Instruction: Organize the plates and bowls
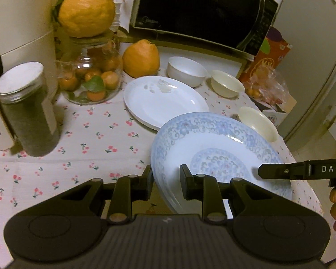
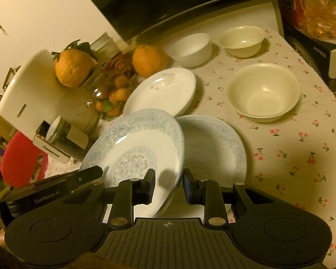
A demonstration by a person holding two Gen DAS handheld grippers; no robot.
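Underneath everything you have a tabletop (image 1: 82, 139) covered by a pale cloth printed with small red cherries, pushed against a black-doored microwave (image 1: 199, 11) at the back. A glass jar of small oranges (image 1: 94, 76) carries a big knobbly citrus (image 1: 87, 9) on its lid, a second citrus (image 1: 142, 59) sits beside it, and a metal-lidded jar (image 1: 26, 109) stands at the left by a cream appliance (image 1: 20, 15).

Your blue-patterned plate (image 2: 134, 148) is glossy porcelain with scrollwork on its rim and centre; it is tilted up off the cloth, leaning over a matching plate (image 2: 215, 148) lying flat beneath it. Behind them lies a plain white oval plate (image 2: 163, 92). A white bowl (image 2: 190, 49) and a cream bowl (image 2: 242, 40) sit near the microwave, and a larger cream bowl (image 2: 264, 94) stands apart to the right.

Your left gripper (image 1: 166, 182) reaches level from the near side, jaws straddling the raised plate's rim, apart and not pinching it. Your right gripper (image 2: 169, 185) comes in from the opposite edge, its jaws likewise set either side of the rim with a gap showing.
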